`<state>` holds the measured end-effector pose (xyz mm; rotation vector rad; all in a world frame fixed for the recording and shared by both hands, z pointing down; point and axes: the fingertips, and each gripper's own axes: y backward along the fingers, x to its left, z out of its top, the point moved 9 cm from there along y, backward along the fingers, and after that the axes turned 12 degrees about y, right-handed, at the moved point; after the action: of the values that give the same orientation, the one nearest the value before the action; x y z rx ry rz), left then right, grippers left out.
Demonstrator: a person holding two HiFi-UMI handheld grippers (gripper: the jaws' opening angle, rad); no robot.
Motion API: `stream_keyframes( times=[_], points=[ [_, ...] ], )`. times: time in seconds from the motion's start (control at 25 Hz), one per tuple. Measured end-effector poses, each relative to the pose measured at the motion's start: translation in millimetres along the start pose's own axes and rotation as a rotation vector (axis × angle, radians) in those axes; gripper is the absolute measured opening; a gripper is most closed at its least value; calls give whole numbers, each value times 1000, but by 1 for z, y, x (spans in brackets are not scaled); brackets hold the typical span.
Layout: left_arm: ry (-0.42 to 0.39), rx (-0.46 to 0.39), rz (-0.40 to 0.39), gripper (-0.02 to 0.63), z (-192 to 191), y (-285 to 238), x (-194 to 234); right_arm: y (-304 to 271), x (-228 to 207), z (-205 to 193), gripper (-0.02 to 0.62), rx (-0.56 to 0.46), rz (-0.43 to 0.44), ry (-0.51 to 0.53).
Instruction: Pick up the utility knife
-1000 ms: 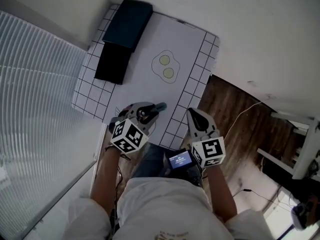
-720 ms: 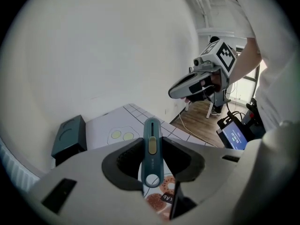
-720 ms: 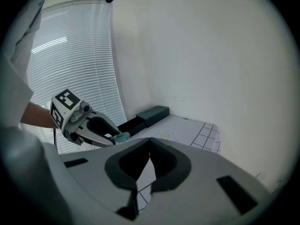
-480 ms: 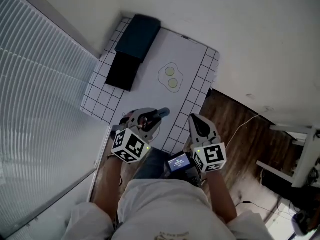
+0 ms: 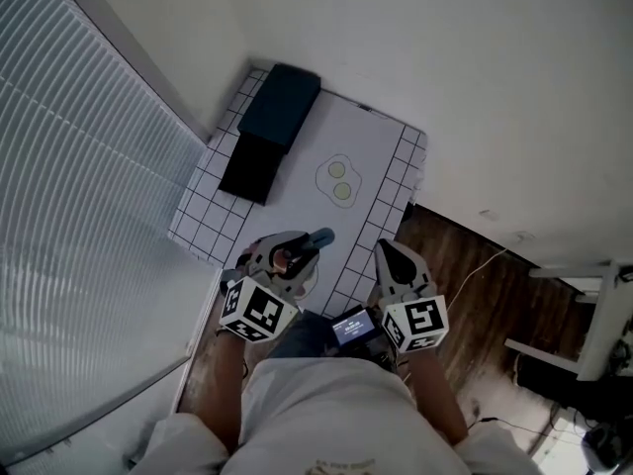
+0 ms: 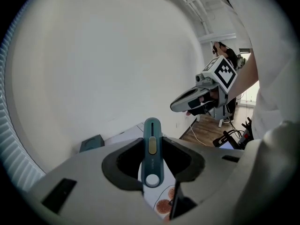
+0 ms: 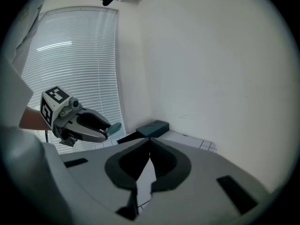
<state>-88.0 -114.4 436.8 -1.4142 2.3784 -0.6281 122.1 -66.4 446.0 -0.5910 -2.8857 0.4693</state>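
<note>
The table [image 5: 374, 148] lies well below and ahead of both sets of fingers. At its far end, farthest from the fingertips, is a dark box [image 5: 281, 103], with a flat black pad [image 5: 251, 167] just on the near side of it. An egg print [image 5: 339, 180] sits on the white top roughly ahead of the gap between our two tools.

The left gripper [image 5: 297, 247] is clamped on the knife [image 6: 152, 150]. The pads press its two flanks about mid-body, its tip reaches out past the fingertips and its round end points back toward the palm. It hangs in the air, clear of the table, so we judge the pickup nearly done. The right gripper [image 7: 149, 144] is beside the left one and apart from it. Its fingers are pressed together on nothing.

To finish well, we should hold the squeeze even and not let the fingers slacken, since the body is narrow and smooth and could pivot between the pads. We should carry the tip slightly downward, pointing away from us. The yellow slider [image 6: 152, 145] lies on the upper face between the fingers, and we want no pad riding onto it. No blade shows past the tip. The right fingers should stay out of the knife's line.
</note>
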Motion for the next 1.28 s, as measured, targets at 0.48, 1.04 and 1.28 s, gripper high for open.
stream_keyframes(
  times=[0.48,1.04,1.28],
  points=[
    [-39,-110,39,135,41,20,-1,5,-4,32,6,-112,-37,-35],
    [-70,-412,174,135,91,43,3,-3,-17,73,6,-225,-103,-45],
    [-94,-418,221,135,92,45,-1,1,-17,84,6,-275,-138,-9]
  ],
)
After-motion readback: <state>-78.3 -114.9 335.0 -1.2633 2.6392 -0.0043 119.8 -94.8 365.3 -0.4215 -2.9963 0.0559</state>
